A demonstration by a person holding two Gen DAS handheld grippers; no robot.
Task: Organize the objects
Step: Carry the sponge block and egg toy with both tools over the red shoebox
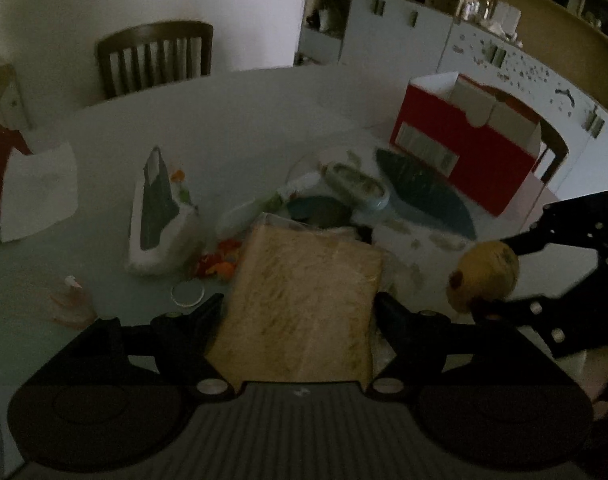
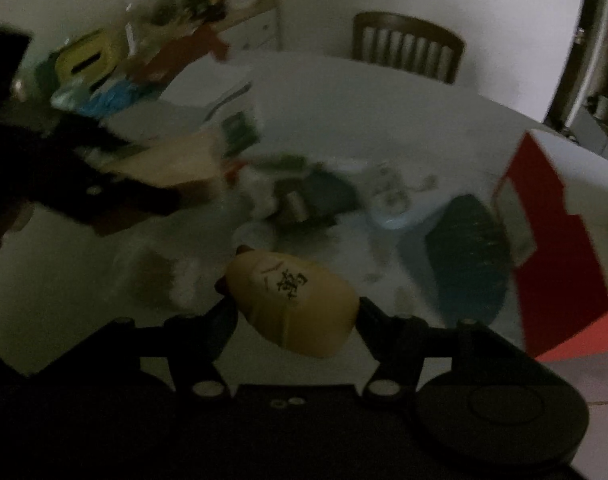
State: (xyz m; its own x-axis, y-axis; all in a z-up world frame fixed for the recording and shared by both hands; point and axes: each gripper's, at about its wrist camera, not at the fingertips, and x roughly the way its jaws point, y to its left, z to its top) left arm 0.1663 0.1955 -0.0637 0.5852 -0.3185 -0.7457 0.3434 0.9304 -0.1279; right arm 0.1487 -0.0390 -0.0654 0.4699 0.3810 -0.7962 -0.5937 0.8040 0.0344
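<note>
On the far left of the counter [image 1: 231, 120] we see a white paper [image 1: 37, 194] beside something dark red at the frame edge, and behind it a wooden chair [image 1: 155, 56] against the wall. Nearer us lies a small pinkish piece [image 1: 69, 304], then a white-and-green bag [image 1: 159, 216] standing upright, with a clear round lid [image 1: 187, 294] in front of it and orange scraps [image 1: 219, 264] beside it.

In the middle, our left tool [image 1: 299, 312] is clamped on a tan pad [image 1: 304, 304], its two fingers pressing the pad's left and right edges; the pad is lifted above the clutter. Beyond it we make out a pale slipper-shaped thing [image 1: 360, 186] and a dark teal fan-shaped piece [image 1: 424, 192], both lying on the counter.

Further right stands an open red box [image 1: 464, 152] with a white inside, near the counter's right edge. Below it, our right tool [image 2: 295, 312] grips a yellow pouch [image 2: 295, 300] with black printed characters on it, one finger on each side; the pouch hangs clear of the counter, just right of the pad. In the right wrist view the red box sits at the far right, the teal piece just left of it, and the scene is blurred. White cabinets [image 1: 404, 36] line the back right.
</note>
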